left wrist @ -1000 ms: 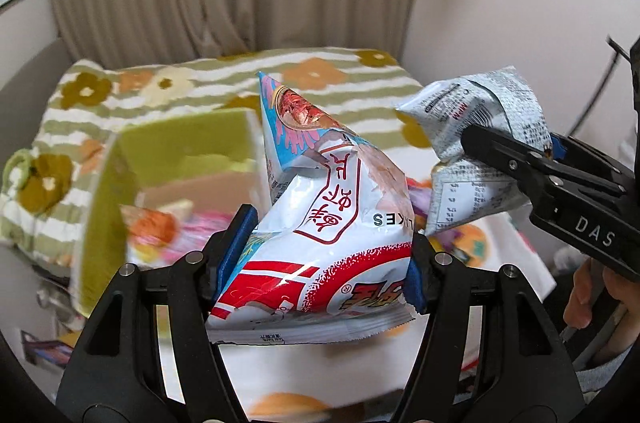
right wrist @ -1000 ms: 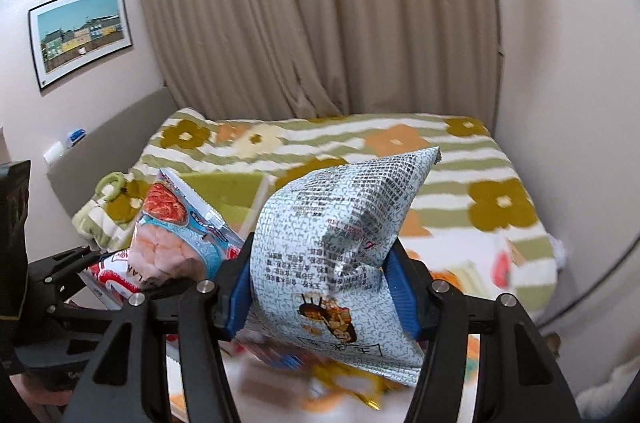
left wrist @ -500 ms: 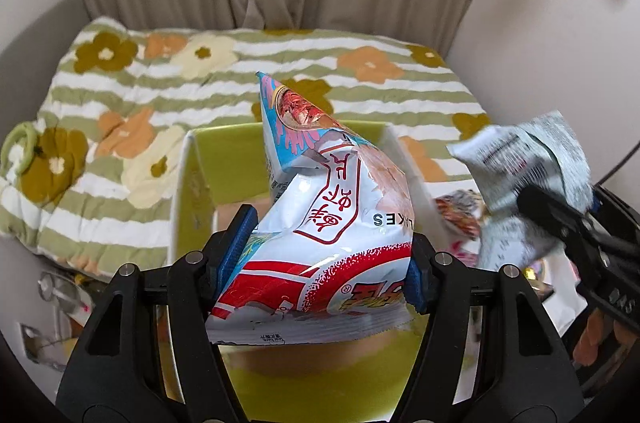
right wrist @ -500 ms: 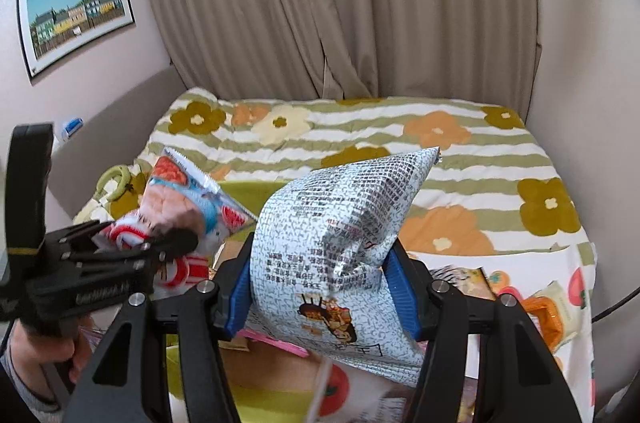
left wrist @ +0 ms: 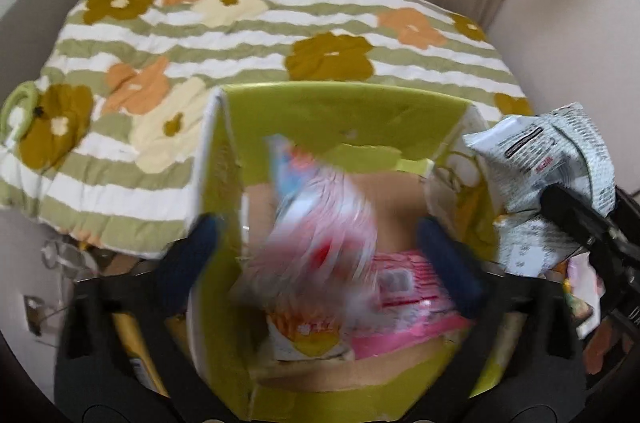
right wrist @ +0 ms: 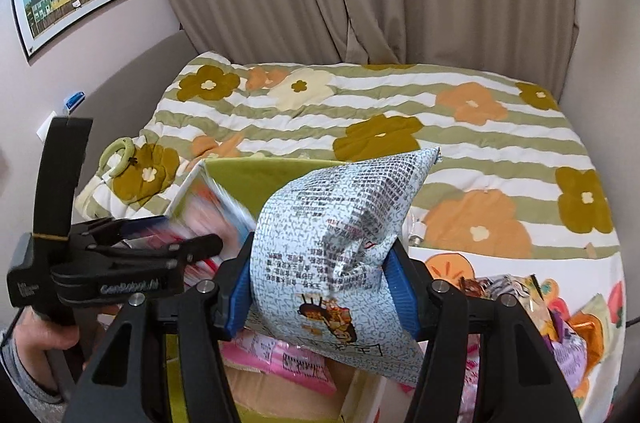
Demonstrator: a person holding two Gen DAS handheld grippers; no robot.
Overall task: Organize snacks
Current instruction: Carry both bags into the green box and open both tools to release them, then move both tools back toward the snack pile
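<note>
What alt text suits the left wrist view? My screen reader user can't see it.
The left gripper, jaws opening, lets a blurred red-and-white snack bag drop into a green cardboard box that already holds a pink packet. At right, the right gripper grips a grey printed bag; a floral quilt lies behind.

The right gripper [right wrist: 320, 287] pinches a silvery printed snack bag [right wrist: 340, 243] above the green box [right wrist: 256, 179].
</note>
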